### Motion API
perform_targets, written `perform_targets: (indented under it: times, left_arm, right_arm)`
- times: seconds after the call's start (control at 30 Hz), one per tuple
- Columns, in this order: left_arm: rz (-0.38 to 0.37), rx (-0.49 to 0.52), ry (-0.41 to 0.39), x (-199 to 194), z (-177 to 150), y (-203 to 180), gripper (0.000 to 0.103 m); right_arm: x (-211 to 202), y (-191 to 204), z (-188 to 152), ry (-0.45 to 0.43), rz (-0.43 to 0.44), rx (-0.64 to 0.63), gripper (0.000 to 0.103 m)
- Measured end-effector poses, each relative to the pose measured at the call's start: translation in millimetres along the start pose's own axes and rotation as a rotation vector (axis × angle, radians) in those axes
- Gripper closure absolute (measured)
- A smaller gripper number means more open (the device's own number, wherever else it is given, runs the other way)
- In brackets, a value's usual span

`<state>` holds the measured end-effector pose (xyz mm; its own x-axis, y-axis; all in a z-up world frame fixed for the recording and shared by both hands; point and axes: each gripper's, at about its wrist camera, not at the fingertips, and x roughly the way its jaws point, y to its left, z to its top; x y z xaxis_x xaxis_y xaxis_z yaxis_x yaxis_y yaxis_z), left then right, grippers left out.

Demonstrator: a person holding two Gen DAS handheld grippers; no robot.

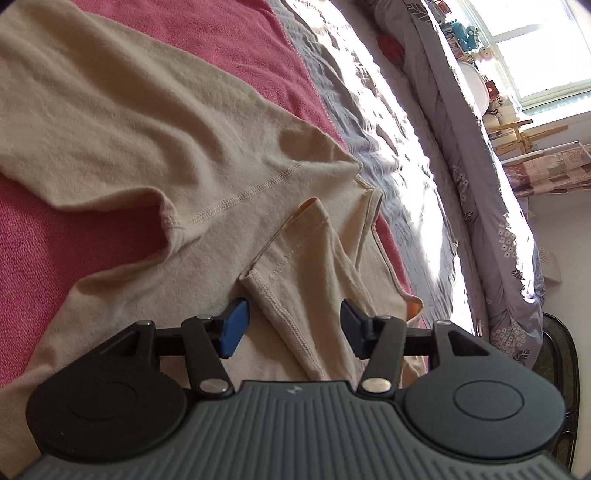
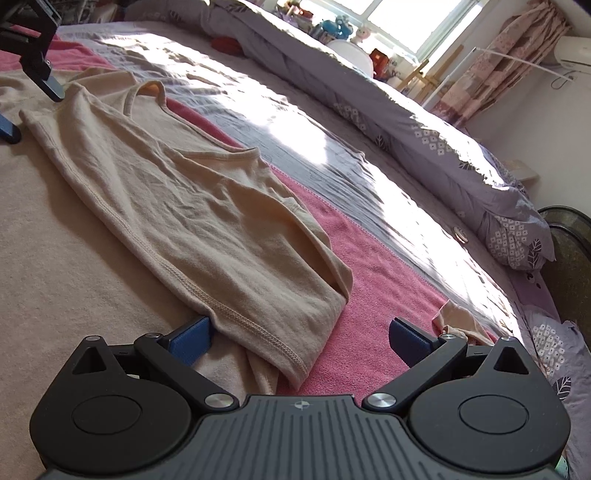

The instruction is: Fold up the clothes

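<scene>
Looking along both grippers, I see a beige long-sleeved top (image 2: 207, 206) spread over a pink blanket (image 2: 369, 258) on a bed (image 2: 332, 122), with one side panel folded back over the body of the garment. My left gripper (image 1: 291, 325) hovers with its jaws apart, the blue pads (image 1: 233, 328) standing on either side of a hemmed edge of the folded panel; neither pad presses on the cloth, so nothing is held. My right gripper (image 2: 301, 334) is likewise spread wide, its pads bracketing the stitched corner of the same folded panel nearest me, again without pinching it. In the right wrist view the left gripper's fingers (image 2: 51, 86) appear at the far left end of the fold, just above the fabric. The neckline (image 2: 155, 92) of the top lies toward the far edge of the pink blanket, where the blanket meets a grey sheet (image 2: 295, 110) washed in bright sunlight. A long sleeve (image 1: 122, 133) stretches away across the blanket in the left wrist view. Beyond the sheet, a grey quilt with a leaf and flower print (image 2: 461, 147) is bunched along the far side of the bed, under a bright window (image 2: 413, 18).
</scene>
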<state>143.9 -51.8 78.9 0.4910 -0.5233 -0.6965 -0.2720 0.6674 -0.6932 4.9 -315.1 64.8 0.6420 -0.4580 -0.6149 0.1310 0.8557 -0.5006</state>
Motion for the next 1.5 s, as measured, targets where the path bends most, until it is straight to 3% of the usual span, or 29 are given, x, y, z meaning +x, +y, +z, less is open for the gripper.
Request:
perform_targets:
  times: [0.07,0.23,0.3,0.37,0.43,0.57,0.8,0.97,1.03,1.17,1.2,1.33,1.5]
  left_arm:
    - [-0.013,0.003,-0.021,4,-1,-5,0.028]
    - [0.021,0.035,-0.083,20,0,-21,0.032]
    - [0.049,0.064,-0.091,22,-1,-27,0.046]
    - [0.056,0.078,-0.092,21,-1,-30,0.071]
    - [0.058,0.073,-0.089,17,-2,-26,0.086]
    - [0.080,0.041,-0.092,8,1,-17,0.097]
    - [0.019,0.041,-0.150,-9,20,-30,0.099]
    - [-0.017,0.094,-0.193,-22,33,-46,0.099]
    - [0.006,0.126,-0.200,-25,35,-45,0.099]
    - [0.137,0.175,-0.161,-18,32,-27,0.099]
    - [0.184,0.186,-0.143,-14,30,-19,0.099]
    - [0.228,0.207,-0.122,-9,20,0,0.095]
    - [0.281,0.319,-0.118,-5,16,-13,0.092]
  right_arm:
    - [1,0,1,0.001,0.000,0.001,0.000]
    - [0,1,2,0.005,-0.001,0.002,0.000]
    - [0,1,2,0.008,-0.001,0.003,0.000]
    - [0,1,2,0.006,-0.001,-0.001,0.000]
    - [0,1,1,0.005,-0.001,-0.001,0.000]
    - [-2,2,1,-0.012,-0.010,-0.009,0.000]
    - [-7,13,3,-0.093,-0.024,-0.082,0.000]
    - [2,10,5,-0.091,-0.117,-0.099,0.000]
    - [6,5,3,-0.077,-0.167,-0.100,0.000]
    - [13,-7,-7,-0.039,-0.234,-0.102,0.000]
    - [15,-11,-11,-0.031,-0.227,-0.101,0.000]
    - [20,-20,-15,0.004,-0.189,-0.092,0.000]
    - [9,-45,-16,0.043,-0.037,-0.048,0.000]
